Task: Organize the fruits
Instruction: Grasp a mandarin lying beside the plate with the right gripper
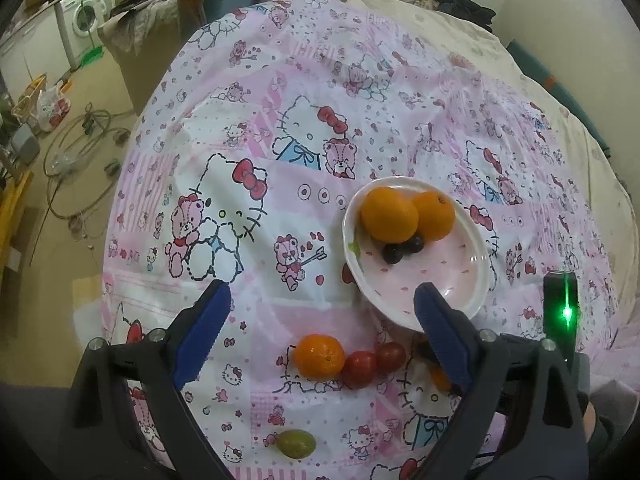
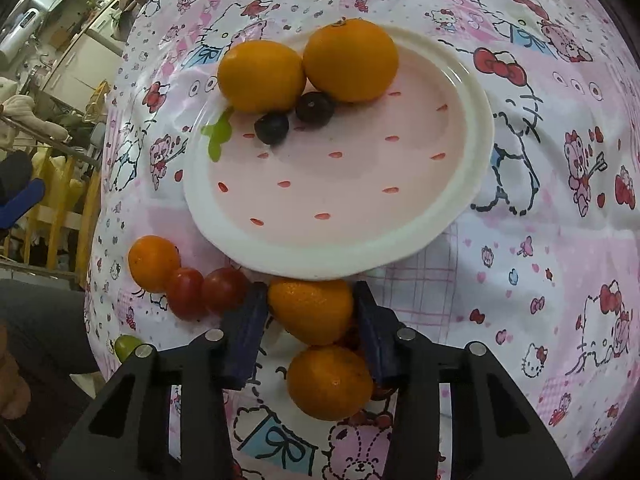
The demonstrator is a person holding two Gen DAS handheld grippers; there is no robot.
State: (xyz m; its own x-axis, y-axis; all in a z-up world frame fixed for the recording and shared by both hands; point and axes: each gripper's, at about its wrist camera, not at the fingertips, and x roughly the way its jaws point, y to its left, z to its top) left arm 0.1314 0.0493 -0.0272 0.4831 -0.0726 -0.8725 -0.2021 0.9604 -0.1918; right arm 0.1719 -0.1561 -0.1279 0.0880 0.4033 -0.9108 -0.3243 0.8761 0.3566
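Orange sits clamped between the right tool's blue fingers.

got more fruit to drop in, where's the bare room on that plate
The near and right side of the pink strawberry-print plate is bare. The far-left part is crowded: two large oranges and two dark grapes cluster there. Just below the near rim it is tight too, with a small orange between the right gripper's jaws.
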